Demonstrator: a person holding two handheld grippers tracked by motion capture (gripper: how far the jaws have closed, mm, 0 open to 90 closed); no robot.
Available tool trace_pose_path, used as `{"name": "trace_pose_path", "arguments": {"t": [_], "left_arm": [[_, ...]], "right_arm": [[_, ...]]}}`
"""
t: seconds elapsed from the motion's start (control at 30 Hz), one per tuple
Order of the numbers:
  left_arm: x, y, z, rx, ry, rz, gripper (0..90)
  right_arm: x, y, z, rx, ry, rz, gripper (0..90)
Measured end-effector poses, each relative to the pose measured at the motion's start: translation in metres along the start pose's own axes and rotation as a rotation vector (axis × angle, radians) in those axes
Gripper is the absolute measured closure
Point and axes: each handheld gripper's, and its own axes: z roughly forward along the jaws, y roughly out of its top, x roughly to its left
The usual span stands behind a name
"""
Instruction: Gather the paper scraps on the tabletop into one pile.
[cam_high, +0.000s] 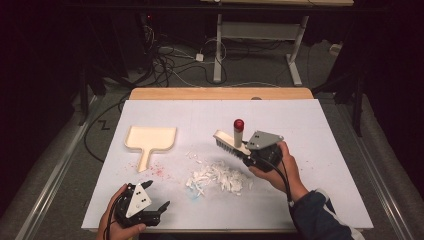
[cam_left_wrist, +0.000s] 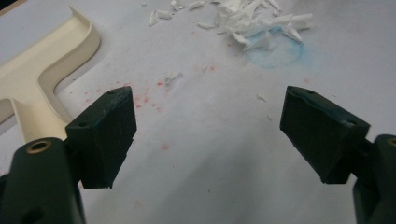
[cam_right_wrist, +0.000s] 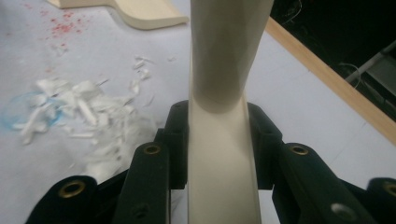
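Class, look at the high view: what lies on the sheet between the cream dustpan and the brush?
Between the dustpan and the brush held by the right gripper lie a few stray paper scraps; otherwise the sheet is bare.

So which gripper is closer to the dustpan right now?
Left. The left gripper sits open just below the dustpan, near its handle end. The right gripper is across the pile of paper scraps, clamped on the brush.

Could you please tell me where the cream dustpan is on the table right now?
In the high view the dustpan lies flat on the table's left half, handle pointing toward the person, left of the paper scraps and beyond the open left gripper.
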Motion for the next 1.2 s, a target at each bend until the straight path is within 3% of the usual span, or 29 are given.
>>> {"name": "trace_pose_path", "arguments": {"t": [0.1, 0.13, 0.17, 0.2, 0.23, 0.27, 0.3, 0.33, 0.4, 0.43, 0.57, 0.6, 0.67, 0.7, 0.77, 0.8, 0.87, 0.93, 0.97, 1.03, 1.1, 1.17, 1.2], "left_arm": [[0.0, 0.0, 0.001, 0.012, -0.006, -0.011, 17.7], [0.0, 0.0, 0.002, 0.011, -0.005, -0.011, 17.7], [0.0, 0.0, 0.002, 0.011, -0.004, -0.011, 17.7], [0.0, 0.0, 0.002, 0.011, -0.004, -0.012, 17.7], [0.001, 0.0, 0.002, 0.01, -0.004, -0.015, 17.7], [0.001, 0.0, 0.002, 0.01, -0.006, -0.019, 17.7], [0.002, -0.001, 0.002, 0.011, -0.006, -0.026, 17.7], [0.002, -0.001, 0.002, 0.014, -0.007, -0.029, 17.7], [0.002, -0.002, 0.004, 0.014, -0.008, -0.037, 17.7], [0.002, -0.003, 0.004, 0.02, -0.011, -0.035, 17.7], [0.002, -0.004, 0.004, 0.026, -0.013, -0.037, 17.7], [0.002, -0.005, 0.003, 0.024, -0.012, -0.038, 17.8], [0.002, -0.006, 0.002, 0.022, -0.011, -0.04, 17.8], [0.002, -0.006, 0.002, 0.022, -0.011, -0.041, 17.7], [0.003, -0.007, 0.002, 0.026, -0.008, -0.041, 17.8], [0.003, -0.007, 0.002, 0.029, -0.007, -0.039, 17.8], [0.002, -0.007, 0.001, 0.028, -0.007, -0.037, 17.8], [0.001, -0.007, 0.0, 0.028, -0.008, -0.036, 17.8], [0.001, -0.007, 0.0, 0.029, -0.009, -0.035, 17.8], [0.0, -0.006, 0.001, 0.034, -0.009, -0.029, 17.7], [-0.001, -0.006, 0.001, 0.035, -0.009, -0.024, 17.7], [-0.001, -0.005, 0.0, 0.031, -0.007, -0.025, 17.7], [-0.002, -0.005, 0.0, 0.028, -0.005, -0.025, 17.7]], "right_arm": [[-0.009, 0.007, 0.013, -0.013, -0.003, -0.042, 67.7], [-0.016, 0.016, 0.029, -0.021, 0.001, -0.075, 67.8], [-0.016, 0.016, 0.029, -0.021, 0.001, -0.075, 67.8], [-0.02, 0.026, 0.048, -0.028, -0.001, -0.144, 67.8], [-0.019, 0.03, 0.057, -0.035, -0.002, -0.176, 67.8], [-0.019, 0.03, 0.057, -0.035, -0.002, -0.176, 67.8], [-0.018, 0.038, 0.075, -0.037, 0.018, -0.209, 67.8], [-0.018, 0.038, 0.075, -0.037, 0.018, -0.209, 67.8], [-0.014, 0.043, 0.091, -0.038, 0.042, -0.237, 67.8], [-0.009, 0.047, 0.106, -0.044, 0.076, -0.227, 67.8], [0.002, 0.05, 0.124, -0.028, 0.113, -0.261, 67.8], [0.01, 0.049, 0.131, -0.038, 0.164, -0.26, 67.8], [0.012, 0.049, 0.131, -0.036, 0.181, -0.265, 67.8], [0.02, 0.047, 0.131, -0.021, 0.225, -0.321, 67.5], [0.022, 0.044, 0.126, -0.03, 0.272, -0.332, 67.5], [0.022, 0.044, 0.126, -0.03, 0.272, -0.332, 67.5], [0.023, 0.036, 0.11, -0.048, 0.376, -0.357, 67.4], [0.022, 0.033, 0.1, -0.056, 0.431, -0.406, 67.5], [0.022, 0.033, 0.1, -0.056, 0.431, -0.406, 67.5], [0.02, 0.025, 0.08, -0.058, 0.486, -0.435, 67.6], [0.02, 0.023, 0.073, -0.057, 0.489, -0.424, 67.7], [0.017, 0.021, 0.064, -0.071, 0.494, -0.451, 67.8], [0.016, 0.019, 0.058, -0.077, 0.476, -0.447, 67.8]]}}
